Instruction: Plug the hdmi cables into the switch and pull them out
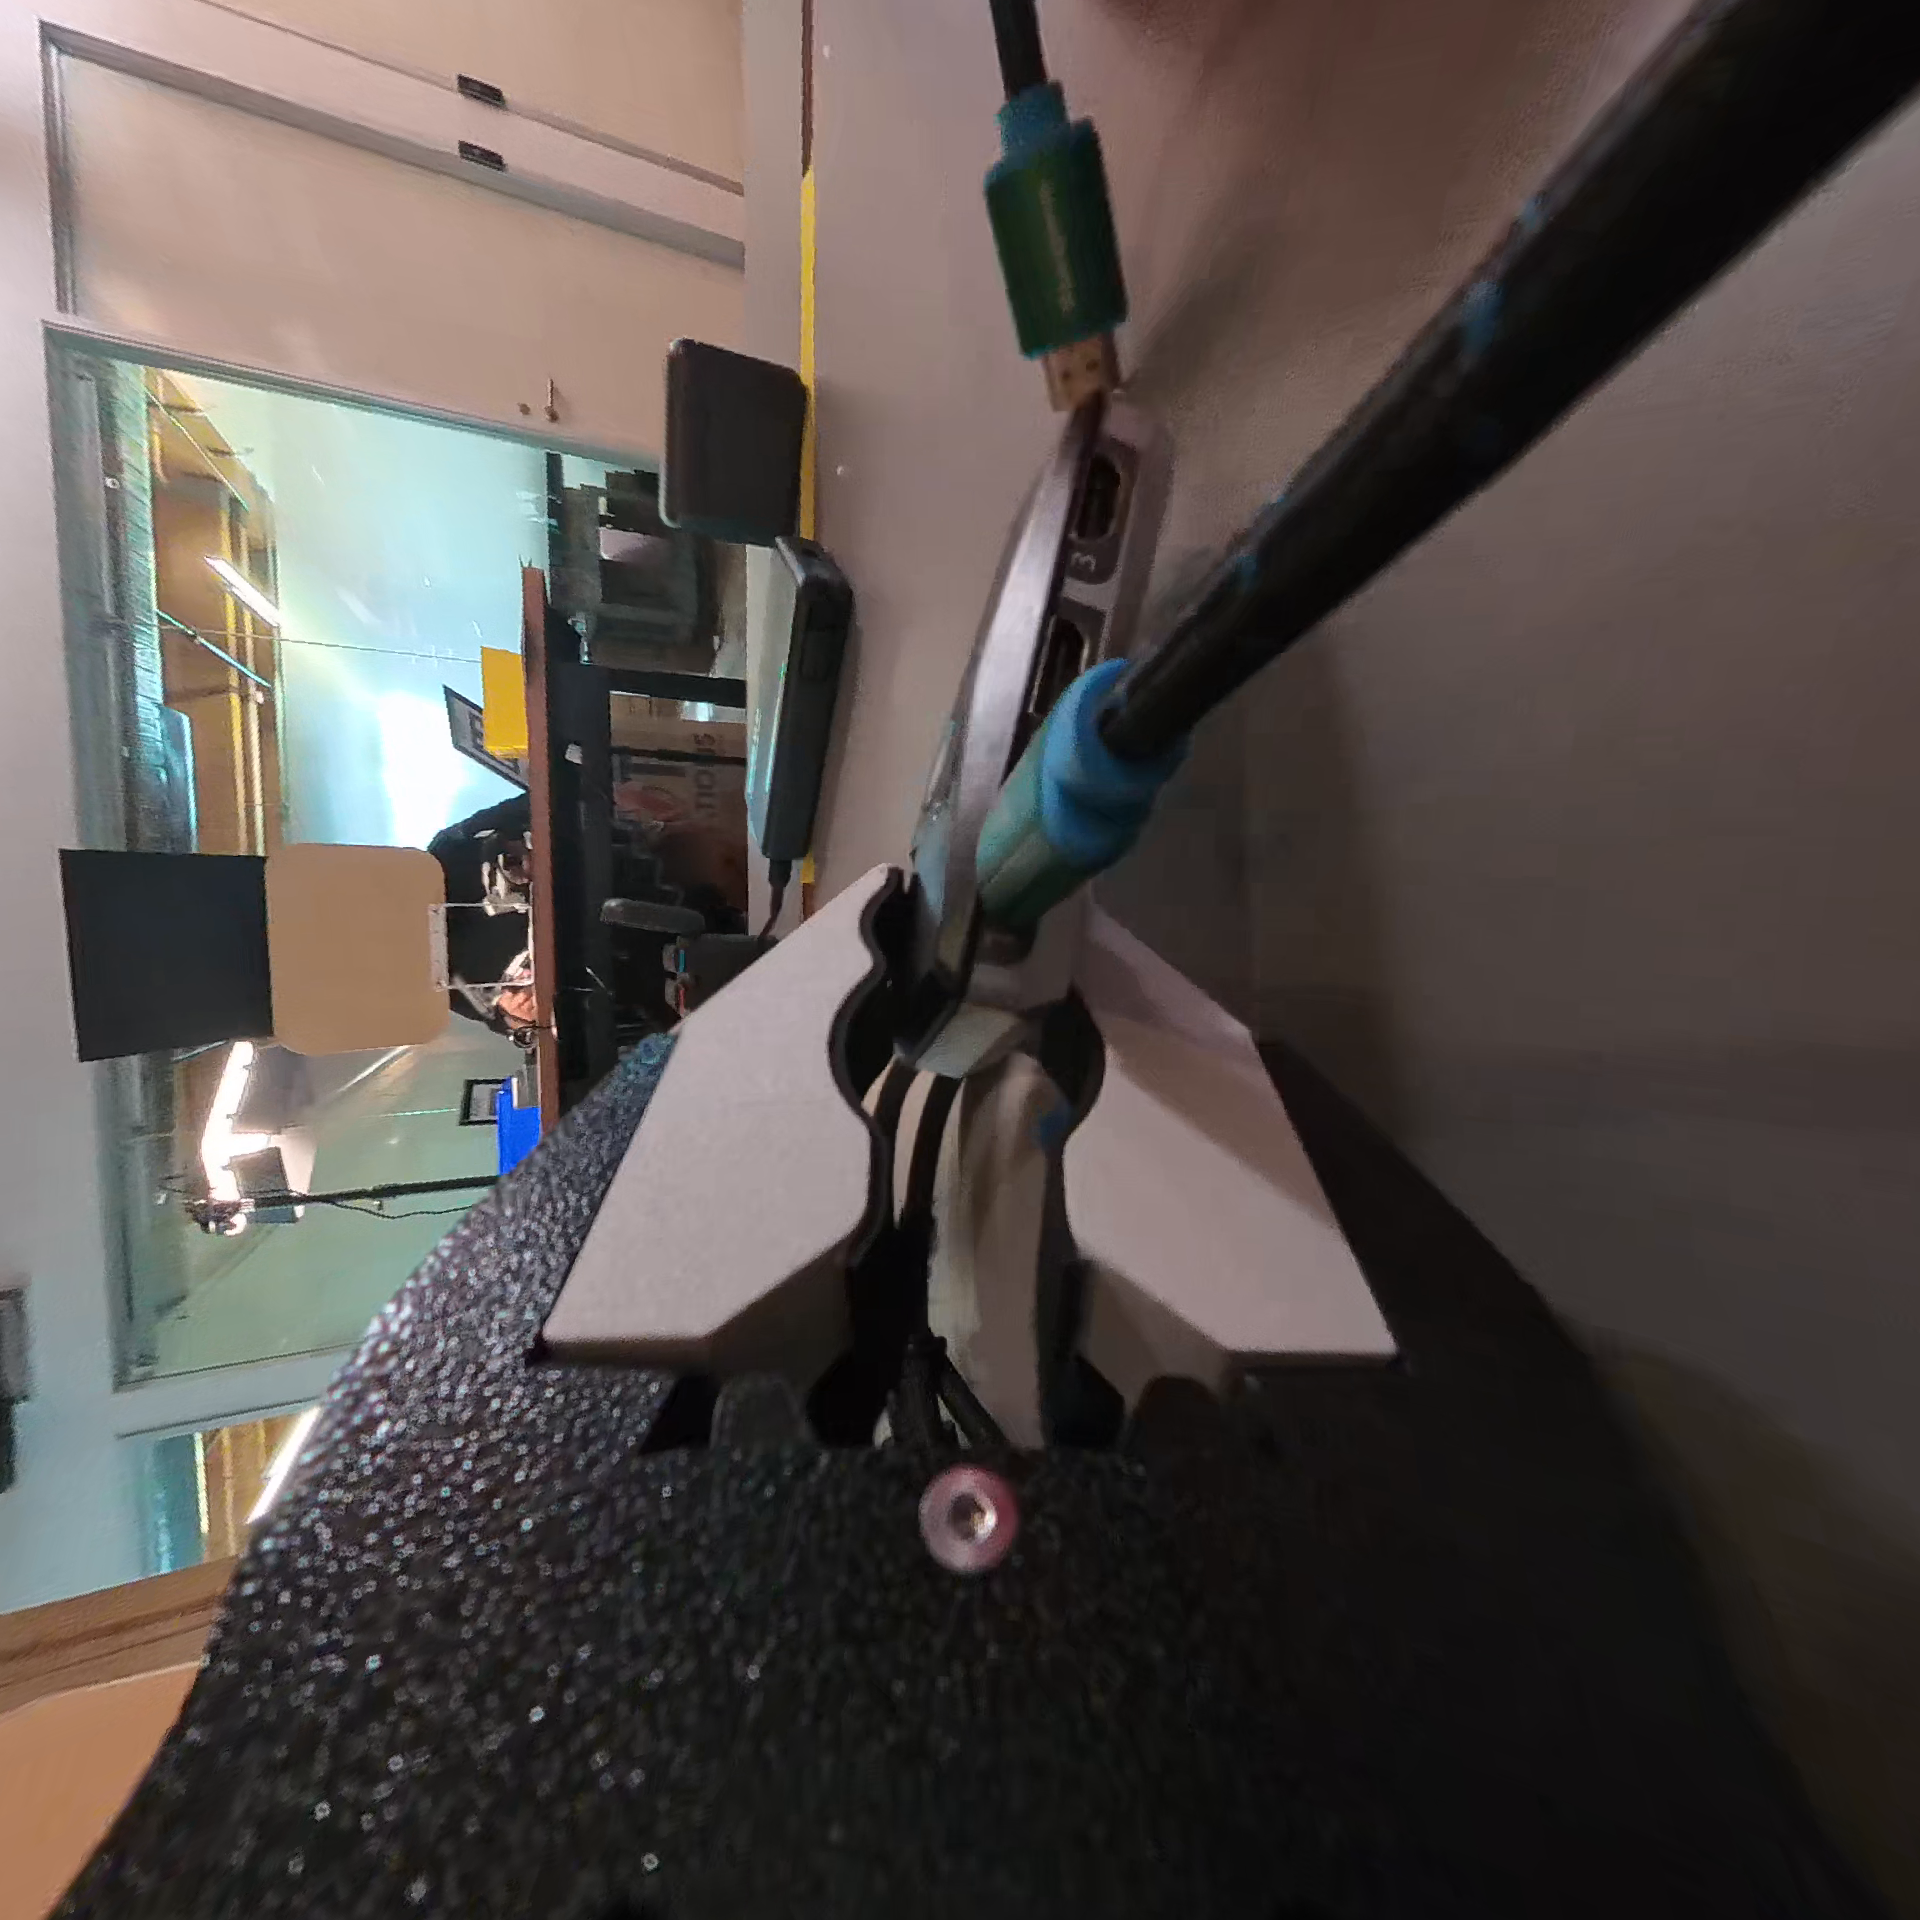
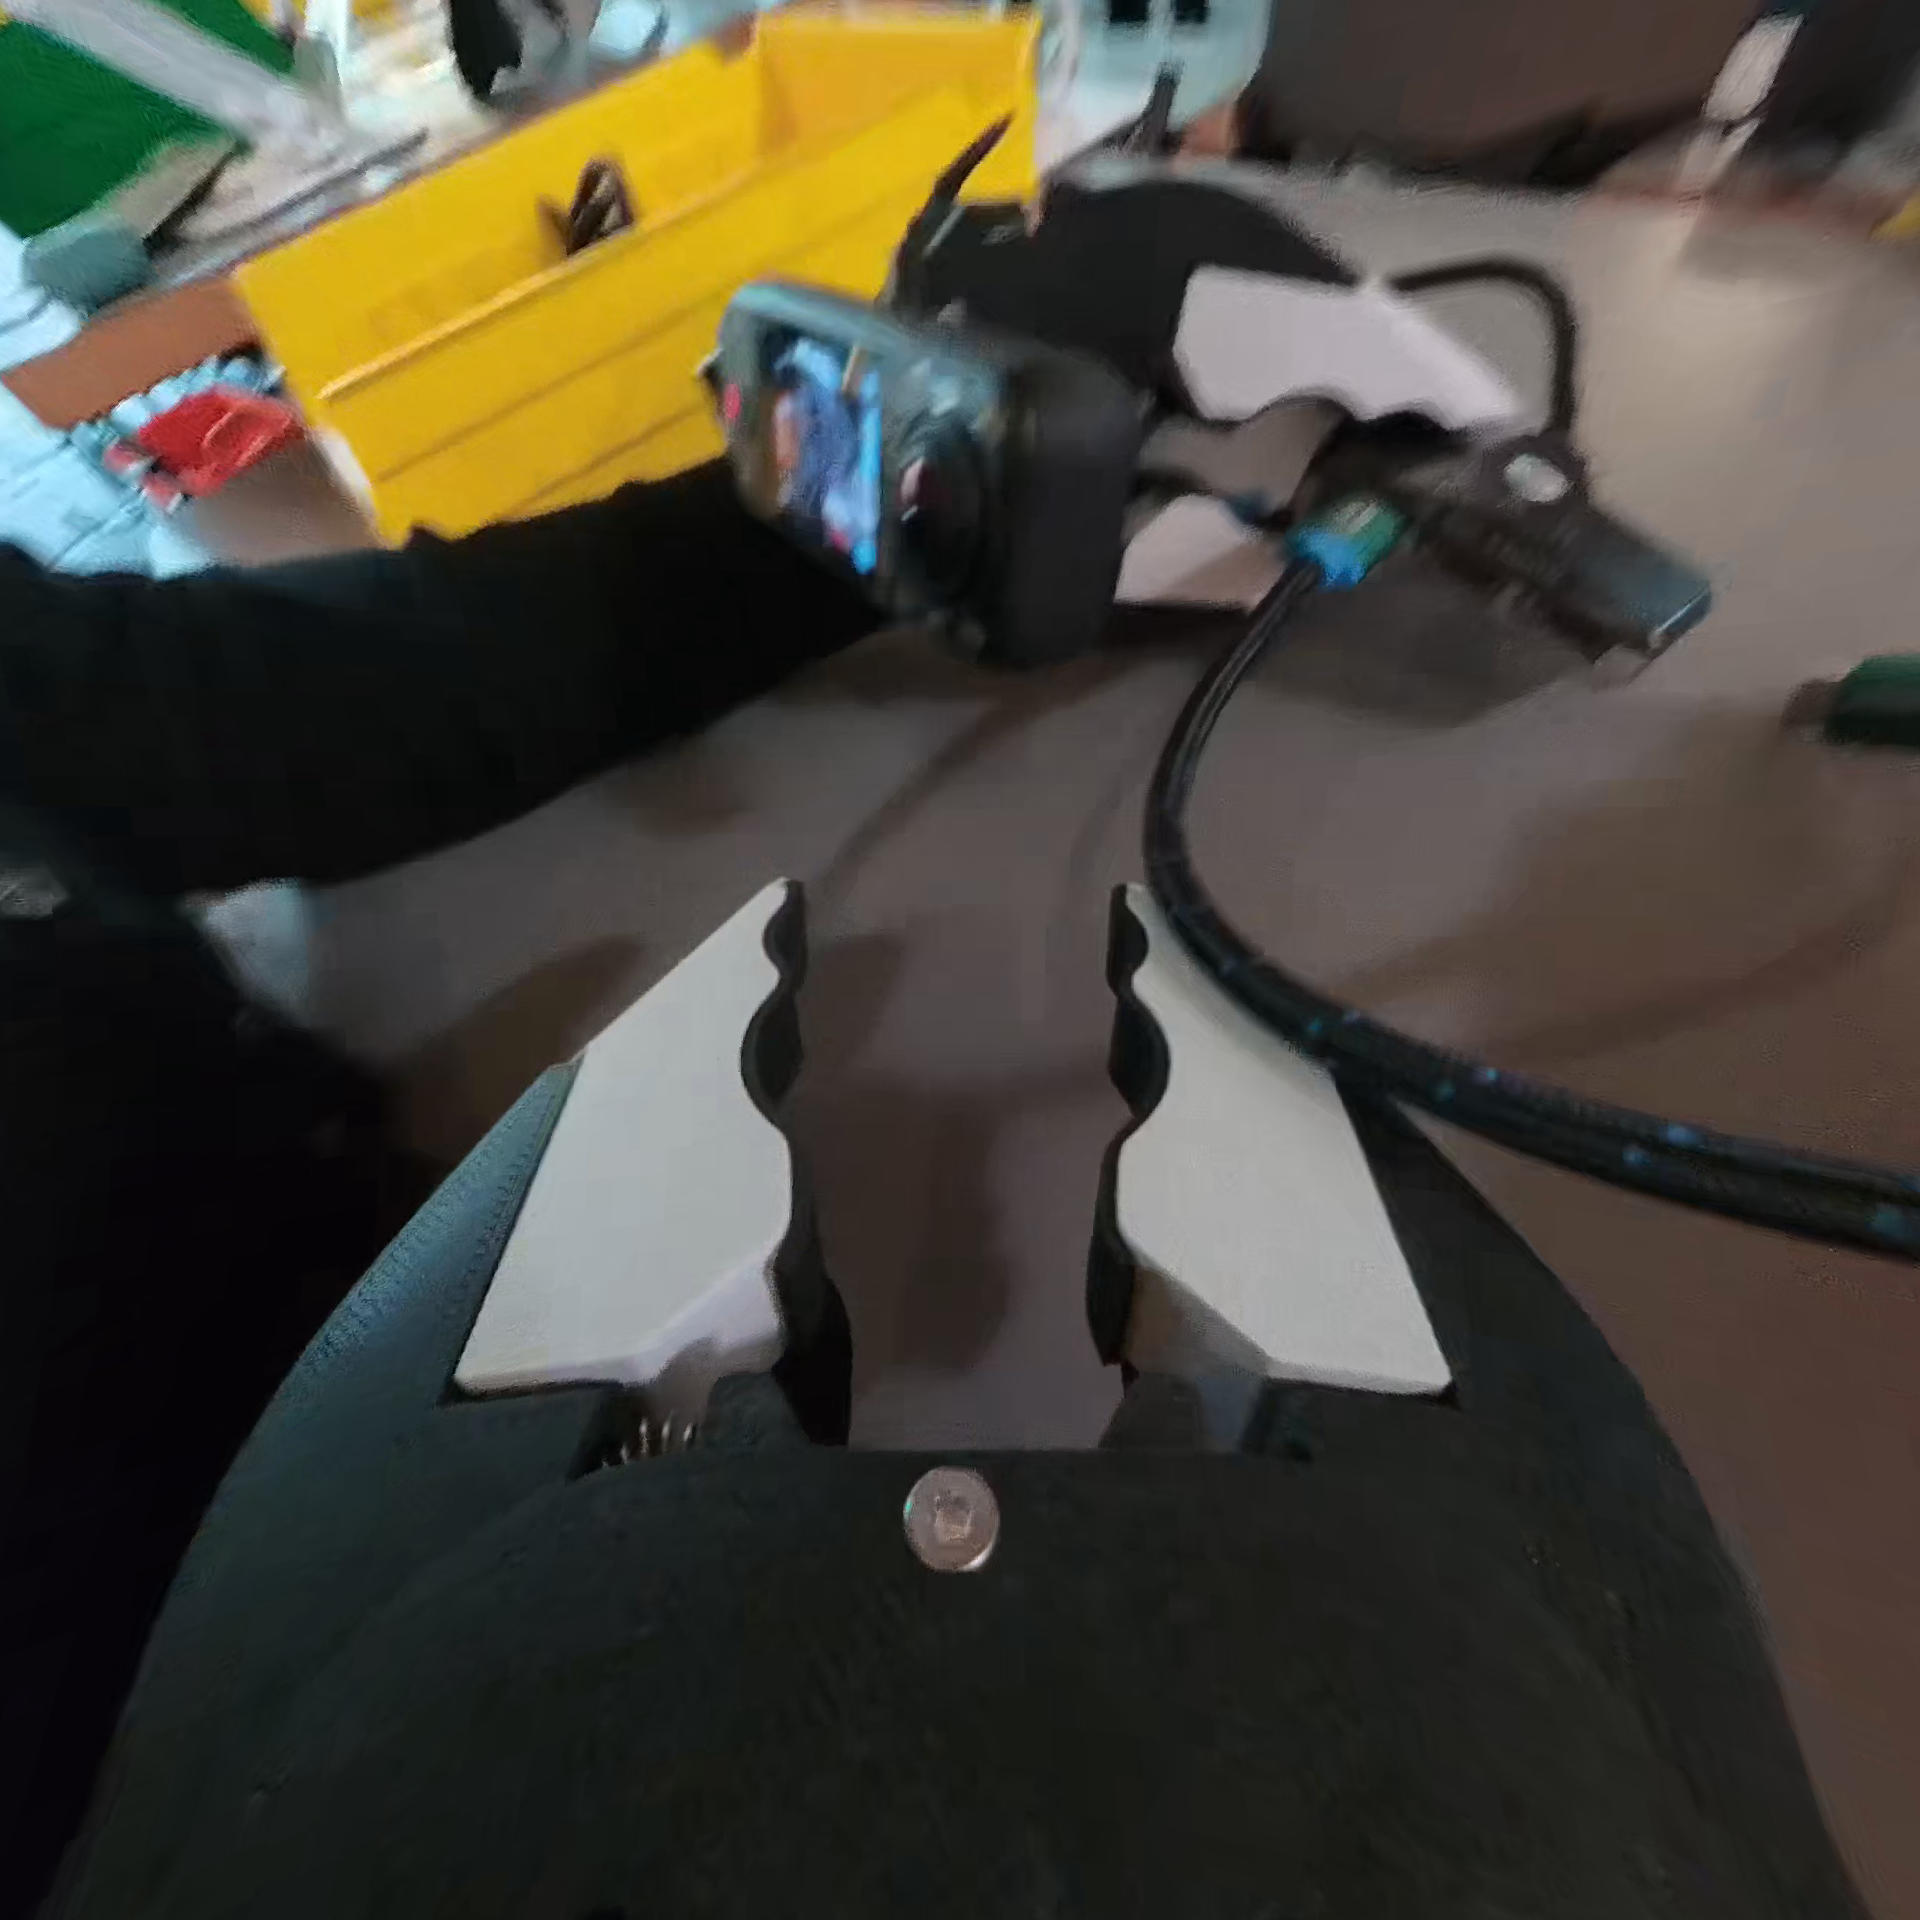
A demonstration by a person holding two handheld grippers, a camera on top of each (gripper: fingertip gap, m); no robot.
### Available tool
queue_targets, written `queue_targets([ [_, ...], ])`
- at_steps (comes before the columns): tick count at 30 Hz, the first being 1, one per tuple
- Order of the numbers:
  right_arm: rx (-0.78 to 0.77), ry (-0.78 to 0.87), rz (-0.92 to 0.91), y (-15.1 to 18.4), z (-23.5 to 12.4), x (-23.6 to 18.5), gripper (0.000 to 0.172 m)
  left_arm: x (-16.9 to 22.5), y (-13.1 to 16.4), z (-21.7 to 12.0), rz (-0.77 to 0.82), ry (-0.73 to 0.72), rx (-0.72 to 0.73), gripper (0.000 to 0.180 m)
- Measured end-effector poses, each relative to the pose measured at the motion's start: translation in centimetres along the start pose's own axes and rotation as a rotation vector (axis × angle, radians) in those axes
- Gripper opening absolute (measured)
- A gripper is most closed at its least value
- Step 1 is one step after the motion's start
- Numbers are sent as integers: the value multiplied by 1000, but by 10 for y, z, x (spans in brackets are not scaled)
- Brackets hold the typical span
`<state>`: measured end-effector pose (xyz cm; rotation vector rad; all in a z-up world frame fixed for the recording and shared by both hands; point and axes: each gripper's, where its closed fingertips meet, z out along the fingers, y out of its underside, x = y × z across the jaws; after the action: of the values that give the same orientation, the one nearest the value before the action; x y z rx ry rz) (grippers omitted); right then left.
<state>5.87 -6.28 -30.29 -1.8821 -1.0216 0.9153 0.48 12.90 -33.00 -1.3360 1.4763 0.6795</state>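
In the left wrist view my left gripper is shut on the edge of the flat dark HDMI switch. A blue and teal HDMI plug sits in the port nearest the fingers, and its black cable runs off to the upper right. A green HDMI plug lies loose with its gold tip just beyond the switch's far end. In the right wrist view my right gripper is open and empty above the table, with the black cable just right of it. The left gripper, the switch and the blue plug show farther off there.
A yellow bin stands at the back left. A person's dark sleeve crosses the left side. The green plug lies at the right edge. A black box and a dark phone-like device lie on the table. Some 20 centimetres of space lies between my two pairs of fingers.
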Motion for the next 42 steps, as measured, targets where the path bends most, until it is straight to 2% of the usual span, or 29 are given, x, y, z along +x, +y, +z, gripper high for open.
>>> queue_targets([
  [2, -71, -131, -43, 14, -18, -25, 53, 3, 3, -3, 0, -12, -18, 24],
  [4, -73, -287, -92, 17, -38, -51, 50, 7, 8, -9, 2, -5, -60, 34],
  [7, 111, -342, -116, -16, -58, -53, 43, 12, 15, -26, -32, 0, -113, 41],
  [9, 308, -275, -127, -52, -65, -35, 42, 18, 18, -42, -100, 34, -114, 42],
  [13, 675, 55, -218, -112, -70, 35, 42, 12, 20, -82, -279, 11, -85, 46],
  [16, 832, 295, -288, -141, -68, 79, 43, -1, -11, -128, -443, 10, 79, 43],
  [19, 883, 385, -341, -152, -55, 94, 43, -18, -53, -191, -759, 106, 369, 39],
  [20, 890, 395, -357, -151, -51, 95, 43, -23, -59, -210, -845, 140, 427, 39],
  [22, 893, 414, -391, -143, -42, 94, 42, -34, -38, -237, -914, 84, 383, 40],
  [25, 838, 408, -492, -130, -31, 83, 39, -48, 31, -267, -988, -107, 147, 34],
  [28, 840, 410, -589, -131, -32, 73, 35, -45, 96, -284, -1229, -178, -61, 33],
  [31, 832, 393, -586, -130, -30, 70, 34, -31, 141, -278, -1513, -139, -144, 37],
  [33, 831, 376, -598, -128, -28, 66, 33, -24, 157, -267, -1655, -95, -132, 36],
  [36, 801, 371, -644, -125, -22, 61, 32, -22, 170, -253, -1733, -78, -135, 32],
  [40, 774, 372, -716, -121, -15, 53, 32, -14, 186, -238, -1645, -97, -361, 56],
  [42, 760, 376, -760, -119, -12, 49, 30, -14, 188, -231, -1576, -98, -443, 60],
])
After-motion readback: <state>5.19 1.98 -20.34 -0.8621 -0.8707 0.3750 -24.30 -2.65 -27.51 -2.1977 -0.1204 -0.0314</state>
